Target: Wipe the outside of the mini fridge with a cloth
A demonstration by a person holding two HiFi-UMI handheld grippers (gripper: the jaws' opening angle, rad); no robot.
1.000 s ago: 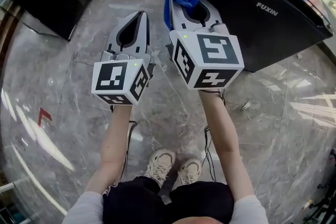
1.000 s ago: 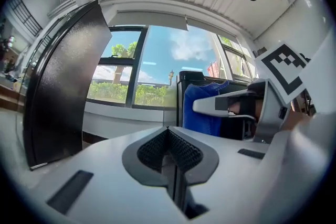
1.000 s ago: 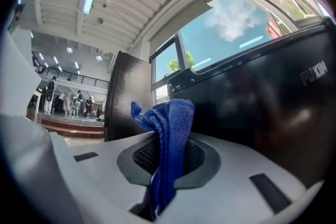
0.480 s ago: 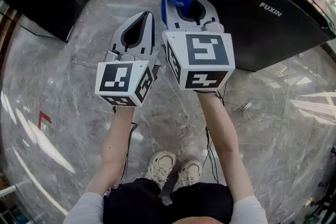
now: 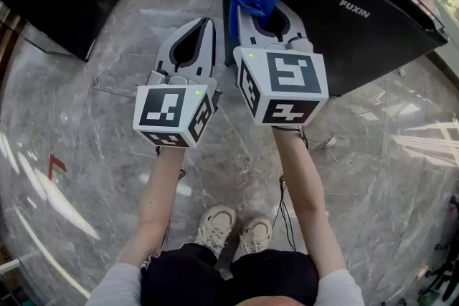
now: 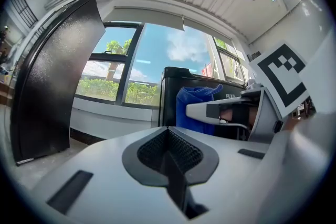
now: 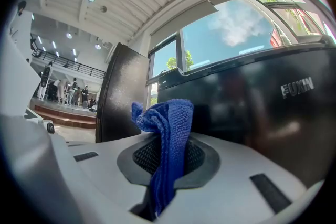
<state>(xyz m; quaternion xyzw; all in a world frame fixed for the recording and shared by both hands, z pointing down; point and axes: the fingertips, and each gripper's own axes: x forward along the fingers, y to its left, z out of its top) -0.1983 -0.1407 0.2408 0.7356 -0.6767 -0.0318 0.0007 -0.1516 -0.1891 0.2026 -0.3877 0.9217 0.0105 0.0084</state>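
Right gripper (image 5: 264, 11) jaws clamped on blue cloth (image 7: 167, 134); left gripper (image 6: 169, 157) jaws together, empty; mini fridge (image 5: 358, 39) closed.

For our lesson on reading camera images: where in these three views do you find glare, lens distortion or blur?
Head view: bright streaks of glare lie across the polished floor. Left gripper view: the fisheye lens bends the window frames, and the corners go black. Right gripper view: the cloth is sharp, the mini fridge lettering soft.
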